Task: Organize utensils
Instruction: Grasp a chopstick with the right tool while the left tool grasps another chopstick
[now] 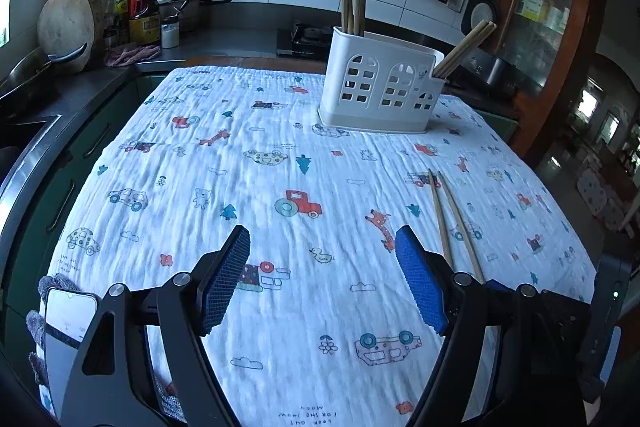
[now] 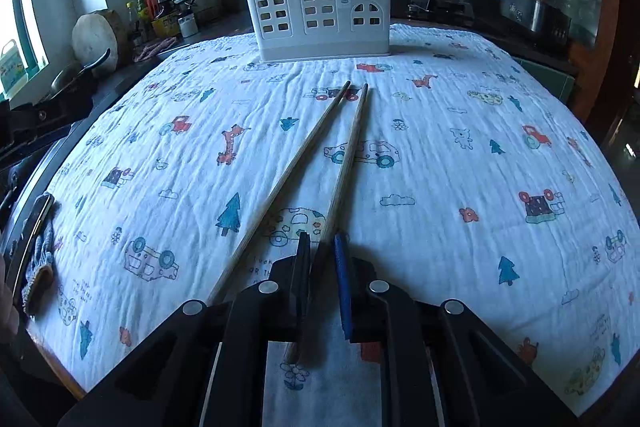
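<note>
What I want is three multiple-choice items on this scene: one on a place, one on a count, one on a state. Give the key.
1. The white plastic utensil holder with window cut-outs stands: A. on the far part of the cartoon-printed white cloth; B. in a sink; C. on the floor.
2. Loose wooden chopsticks lying on the cloth: A. one; B. two; C. five.
3. The right tool is: A. wide open and empty; B. shut on a spoon; C. shut on one loose chopstick.
Key: 1 A, the holder's base rests on the cloth's far end; 2 B, a pair lies side by side; 3 C, the blue pads pinch the right-hand stick.
</note>
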A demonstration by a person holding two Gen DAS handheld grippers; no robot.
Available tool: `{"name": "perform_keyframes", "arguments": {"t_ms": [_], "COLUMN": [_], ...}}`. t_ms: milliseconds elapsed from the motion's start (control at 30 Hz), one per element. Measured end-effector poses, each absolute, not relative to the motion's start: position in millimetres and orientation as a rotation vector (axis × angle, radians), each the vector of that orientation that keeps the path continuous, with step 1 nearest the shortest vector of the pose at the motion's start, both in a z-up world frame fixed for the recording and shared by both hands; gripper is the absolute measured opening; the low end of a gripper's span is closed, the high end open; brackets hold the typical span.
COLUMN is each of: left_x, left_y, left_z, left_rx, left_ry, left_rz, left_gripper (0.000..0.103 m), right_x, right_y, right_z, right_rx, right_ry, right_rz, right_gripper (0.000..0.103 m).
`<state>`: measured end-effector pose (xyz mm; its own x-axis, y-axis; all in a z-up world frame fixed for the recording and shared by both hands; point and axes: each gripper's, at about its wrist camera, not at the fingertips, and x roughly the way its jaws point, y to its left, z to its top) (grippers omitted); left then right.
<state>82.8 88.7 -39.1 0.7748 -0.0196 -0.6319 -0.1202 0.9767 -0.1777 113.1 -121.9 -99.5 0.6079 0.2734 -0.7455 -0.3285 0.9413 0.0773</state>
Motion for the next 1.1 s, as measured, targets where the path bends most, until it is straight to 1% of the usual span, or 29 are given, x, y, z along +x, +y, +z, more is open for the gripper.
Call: {"name": "perform_keyframes", "arguments": {"t_ms": [367,533,600,733,800,833,900,967,1100], "left_x": [77.0,80.3,84.3,92.3,97.4,101.0,105.9,110.9,117.7], "left_y": [42.4,15.6,5.3,-11.4,-16.1,-18.6,-21.4,-24.9,-28.9], "left_z": [-60.3,-73.2,-78.4,-85.0,-88.8,-91.6,-96.1,-100.5,-102.9], "left_rx": [-0.17,-0.15,-0.157,-0.15,-0.147,-0.15,-0.159,-0.157,-0.142], "left_ry": [0.735,0.771,0.792,0.814,0.83,0.84,0.855,0.87,0.882], "left_rz": [-0.068,-0.128,-0.16,-0.198,-0.2,-0.203,-0.206,-0.199,-0.177], "left_gripper": [0.074,0.07,0.061,0.048,0.038,0.037,0.029,0.024,0.021], "right_x": [109.5,103.4,101.8,101.3,102.3,103.2,104.5,105.3,108.6], "right_y": [-145.1,-163.7,-170.6,-181.3,-185.7,-187.3,-189.7,-190.9,-194.9], "right_z": [-90.1,-68.2,-57.7,-37.2,-27.6,-22.8,-13.3,-6.5,6.2], "right_rx": [-0.019,-0.02,-0.025,-0.05,-0.061,-0.069,-0.083,-0.103,-0.11], "right_ry": [0.797,0.725,0.698,0.651,0.63,0.621,0.602,0.584,0.568], "right_rz": [0.333,0.342,0.352,0.369,0.378,0.385,0.4,0.405,0.432], "right_gripper": [0.006,0.006,0.006,0.006,0.006,0.006,0.007,0.007,0.007]}}
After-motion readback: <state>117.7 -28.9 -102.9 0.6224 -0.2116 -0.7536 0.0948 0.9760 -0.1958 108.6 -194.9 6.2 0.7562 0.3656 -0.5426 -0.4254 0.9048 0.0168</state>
